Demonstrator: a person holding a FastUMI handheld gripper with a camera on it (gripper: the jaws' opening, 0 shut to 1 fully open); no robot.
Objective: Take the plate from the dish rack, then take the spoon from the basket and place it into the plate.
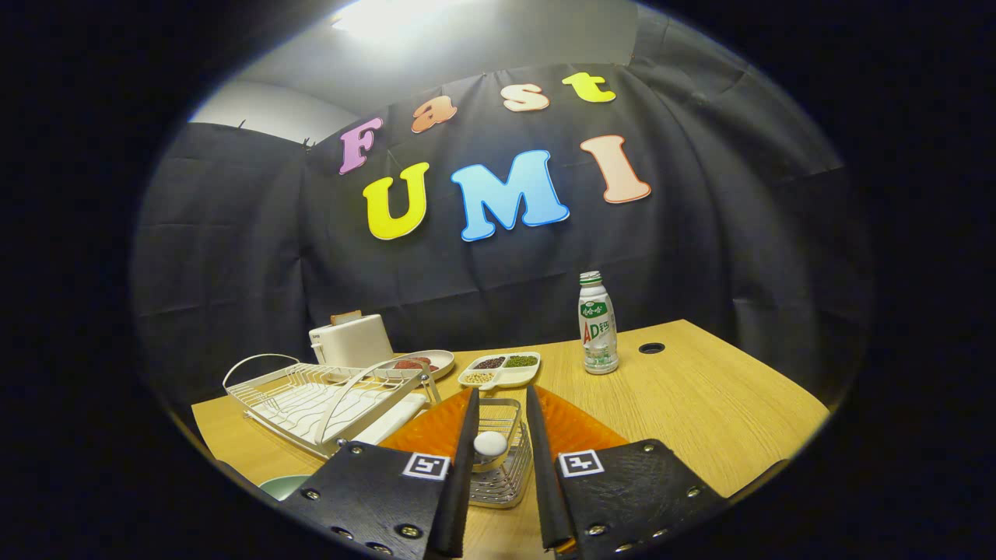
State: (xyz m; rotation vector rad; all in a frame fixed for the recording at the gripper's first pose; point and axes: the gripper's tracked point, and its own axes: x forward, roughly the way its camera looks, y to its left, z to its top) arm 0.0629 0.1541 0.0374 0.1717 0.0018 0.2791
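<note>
My gripper (502, 391) is open, and its fingers reach over a small wire basket (510, 474) that stands on an orange mat (580, 428). The white rounded end of the spoon (490, 443) sticks up in the basket between the fingers, close by the left one. I cannot tell whether it touches that finger. A pale green plate (282, 486) lies on the table in front of the white wire dish rack (311, 400), left of the gripper, and is mostly hidden by the gripper's body. The rack's slots hold no dish.
Behind the rack stands a white toaster (350, 341). Beyond the basket lie a dish with red food (424, 362) and a divided tray of beans (502, 369). A drink bottle (597, 323) stands farther right, near a cable hole (651, 348) in the wooden table (700, 404).
</note>
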